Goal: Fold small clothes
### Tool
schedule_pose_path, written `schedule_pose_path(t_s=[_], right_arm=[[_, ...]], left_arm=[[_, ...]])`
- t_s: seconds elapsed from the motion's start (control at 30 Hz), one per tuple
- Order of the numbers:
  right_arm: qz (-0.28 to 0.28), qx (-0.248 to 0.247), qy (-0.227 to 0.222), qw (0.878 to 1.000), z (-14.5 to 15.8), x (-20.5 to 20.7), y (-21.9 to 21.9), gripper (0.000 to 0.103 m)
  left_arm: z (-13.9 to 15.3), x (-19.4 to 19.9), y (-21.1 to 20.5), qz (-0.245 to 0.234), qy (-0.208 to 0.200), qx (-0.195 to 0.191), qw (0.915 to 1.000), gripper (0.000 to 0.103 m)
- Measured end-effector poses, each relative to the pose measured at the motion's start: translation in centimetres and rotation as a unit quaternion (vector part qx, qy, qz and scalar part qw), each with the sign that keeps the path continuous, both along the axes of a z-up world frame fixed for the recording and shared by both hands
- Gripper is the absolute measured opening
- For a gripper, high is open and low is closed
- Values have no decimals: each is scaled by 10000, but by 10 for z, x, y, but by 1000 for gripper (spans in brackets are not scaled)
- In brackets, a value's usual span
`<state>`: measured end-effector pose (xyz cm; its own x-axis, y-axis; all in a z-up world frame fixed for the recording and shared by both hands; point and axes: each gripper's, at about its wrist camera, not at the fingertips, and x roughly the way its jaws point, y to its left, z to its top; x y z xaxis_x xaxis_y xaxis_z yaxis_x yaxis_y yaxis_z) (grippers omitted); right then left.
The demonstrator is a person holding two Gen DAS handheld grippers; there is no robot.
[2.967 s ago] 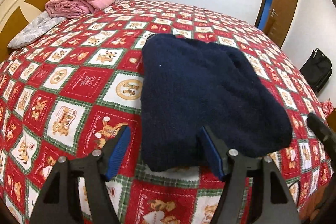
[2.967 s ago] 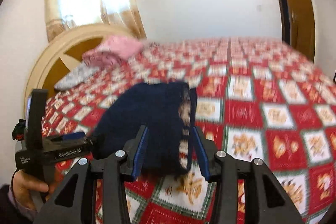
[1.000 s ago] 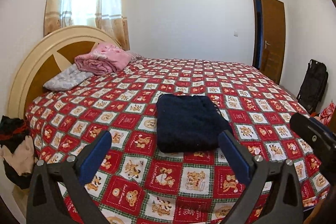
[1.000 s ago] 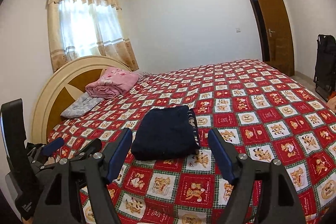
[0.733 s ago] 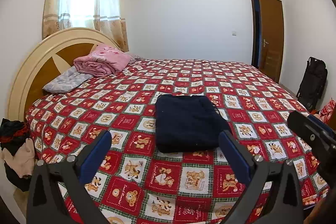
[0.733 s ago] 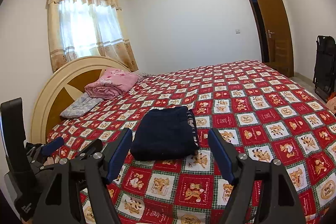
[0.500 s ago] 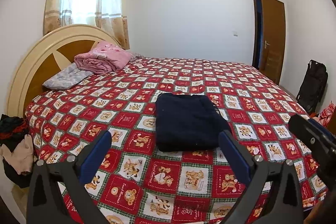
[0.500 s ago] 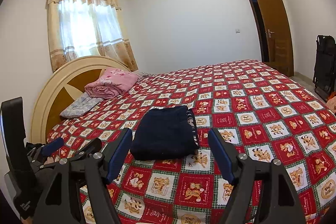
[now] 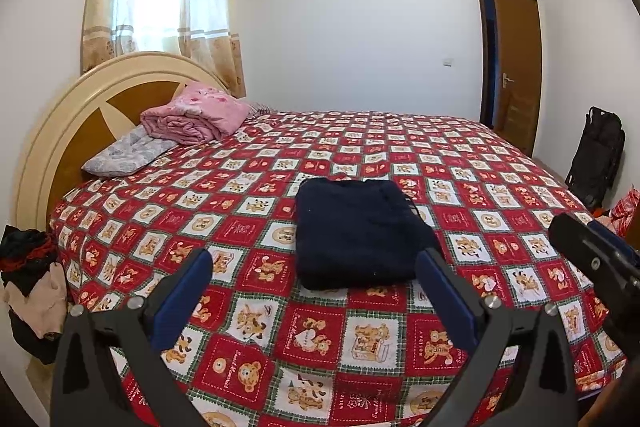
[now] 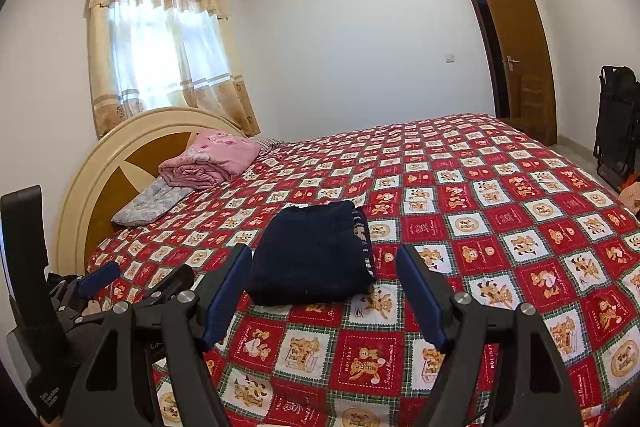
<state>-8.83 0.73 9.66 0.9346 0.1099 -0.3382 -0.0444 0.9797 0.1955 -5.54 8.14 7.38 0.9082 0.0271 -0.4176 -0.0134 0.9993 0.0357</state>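
Item: navy garment, folded flat at frame centre on the bed; left gripper and right gripper, since pulled back from it, both spread and empty, suggesting this fold is finished.

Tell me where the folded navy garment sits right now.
In both wrist views the folded navy garment lies centre-frame on the red patchwork bedspread, toward the near edge, well apart from the pink blanket by the headboard.
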Motion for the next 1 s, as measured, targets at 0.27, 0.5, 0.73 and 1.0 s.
schedule_pose_path(t_s=[0.27, 0.5, 0.73, 1.0], right_arm=[[1, 8, 7, 10000, 0, 0, 0, 76], [-6, 13, 20, 10000, 0, -2, 1, 76], [-24, 18, 54, 10000, -2, -1, 0, 76], [-17, 16, 89, 10000, -3, 0, 0, 76]], left_arm=[[0, 0, 1, 0, 11, -20, 10000, 103], [-1, 1, 1, 22, 15, 59, 10000, 103], [-3, 6, 2, 208, 107, 123, 9997, 103], [-3, 5, -1, 2, 82, 81, 9999, 103]])
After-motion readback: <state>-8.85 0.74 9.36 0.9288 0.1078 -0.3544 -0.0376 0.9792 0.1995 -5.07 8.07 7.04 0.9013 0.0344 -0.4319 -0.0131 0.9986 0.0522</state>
